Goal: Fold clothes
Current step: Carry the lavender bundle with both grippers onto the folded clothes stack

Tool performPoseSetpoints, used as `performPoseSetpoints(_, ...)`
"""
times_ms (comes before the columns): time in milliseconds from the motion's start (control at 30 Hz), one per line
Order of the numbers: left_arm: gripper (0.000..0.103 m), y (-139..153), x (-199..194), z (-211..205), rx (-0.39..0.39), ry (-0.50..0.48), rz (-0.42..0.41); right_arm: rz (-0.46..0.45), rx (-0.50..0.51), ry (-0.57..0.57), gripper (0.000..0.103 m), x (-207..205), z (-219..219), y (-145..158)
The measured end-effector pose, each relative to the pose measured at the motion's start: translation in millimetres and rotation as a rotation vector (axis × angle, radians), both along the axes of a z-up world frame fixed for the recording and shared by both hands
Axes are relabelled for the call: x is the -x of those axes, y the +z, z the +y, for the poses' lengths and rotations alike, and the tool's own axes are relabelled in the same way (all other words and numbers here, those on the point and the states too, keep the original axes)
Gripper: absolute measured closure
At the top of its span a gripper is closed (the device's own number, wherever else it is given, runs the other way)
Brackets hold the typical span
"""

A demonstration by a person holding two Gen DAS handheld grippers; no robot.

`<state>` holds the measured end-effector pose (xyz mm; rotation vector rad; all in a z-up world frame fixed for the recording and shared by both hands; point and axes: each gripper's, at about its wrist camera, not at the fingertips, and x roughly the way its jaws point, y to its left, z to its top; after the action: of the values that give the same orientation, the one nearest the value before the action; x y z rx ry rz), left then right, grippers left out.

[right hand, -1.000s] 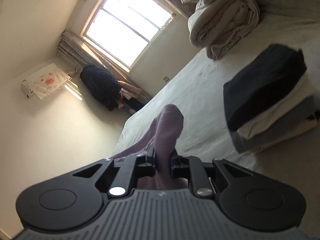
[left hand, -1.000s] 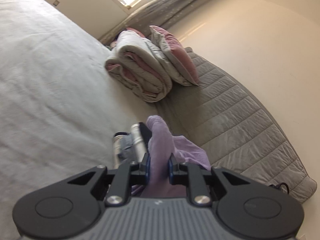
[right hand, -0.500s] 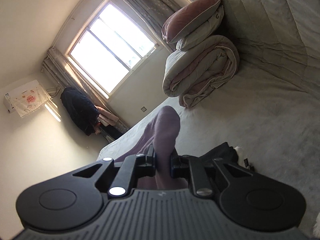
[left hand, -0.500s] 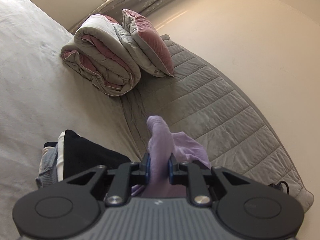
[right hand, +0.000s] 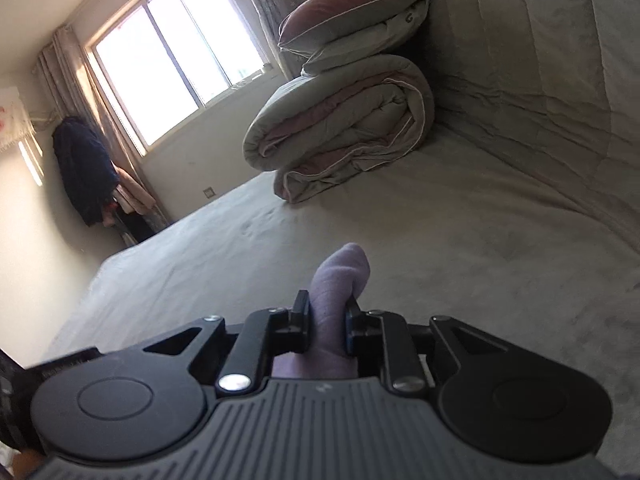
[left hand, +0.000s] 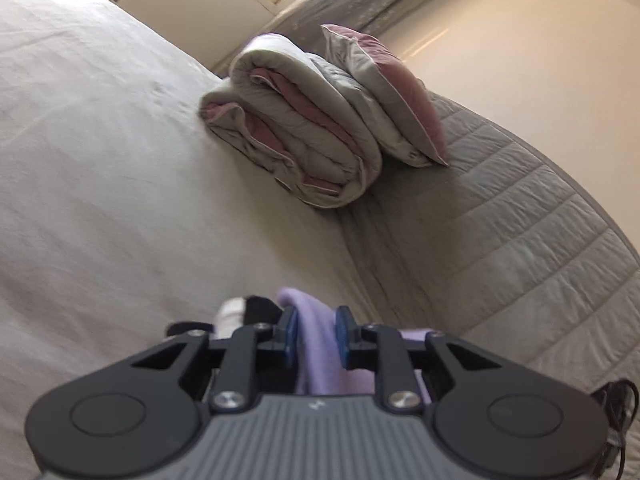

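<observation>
Hanging between both pairs of jaws, the lilac garment (left hand: pixel 316 340) is a soft knit-looking cloth, bunched into a thick fold where each gripper has it. In the left wrist view the left gripper (left hand: pixel 315 334) has its blue pads (left hand: pixel 289 332) either side of the fold, and the jaws are opening; the right-hand pad appears to have come just off the cloth, so the hold there looks nearly released. In the right wrist view the right gripper (right hand: pixel 327 326) shows a rounded hump of the same lilac cloth (right hand: pixel 340 276) poking up past the fingertips, its jaws also opening while the cloth fills the narrow gap and still seems to touch both sides. The garment should be light, limp and not slippery, likely to slump and lose its crease once let go; taking it at a folded edge or corner with several layers pinched together would suit it best, rather than a single loose layer. Just beyond the left jaws lies a dark and white garment pile (left hand: pixel 244 312), mostly hidden, on the pale bed sheet (left hand: pixel 100 184). Further off sit a rolled grey and pink duvet (left hand: pixel 296 136) and a pillow (left hand: pixel 396 104) leaning on the quilted headboard (left hand: pixel 520 240), with a window (right hand: pixel 176 56) beyond.
</observation>
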<state>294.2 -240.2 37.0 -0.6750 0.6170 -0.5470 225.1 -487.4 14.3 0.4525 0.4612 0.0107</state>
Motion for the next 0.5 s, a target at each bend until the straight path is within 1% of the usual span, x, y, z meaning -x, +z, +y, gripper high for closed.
performPoseSetpoints(67, 0.079, 9.0, -0.4, 6.2, -0.024, 0.017, -0.038, -0.028, 0.049, -0.018, 0.074, 8.0, -0.4, 2.4)
performPoseSetpoints(100, 0.079, 14.6, 0.6, 7.9, -0.036, 0.017, -0.064, -0.048, 0.071, -0.033, 0.074, 13.0, -0.4, 5.8)
performPoseSetpoints(233, 0.079, 31.2, 4.4, 7.5, -0.001, -0.035, -0.124, -0.154, 0.177, -0.066, 0.074, 29.8, 6.6, 23.4)
performPoseSetpoints(300, 0.079, 34.5, 6.2, 2.1, 0.011, -0.065, -0.143, -0.183, 0.215, -0.061, 0.074, 34.2, 14.8, 26.5)
performPoseSetpoints(433, 0.081, 27.8, 13.5, -22.1, -0.053, -0.142, -0.167, -0.196, 0.284, -0.017, 0.074, 34.7, 32.1, 16.8)
performPoseSetpoints(500, 0.081, 15.5, 12.7, -27.0, -0.079, -0.140, -0.142, -0.174, 0.332, -0.001, 0.074, 30.5, 39.4, 4.6)
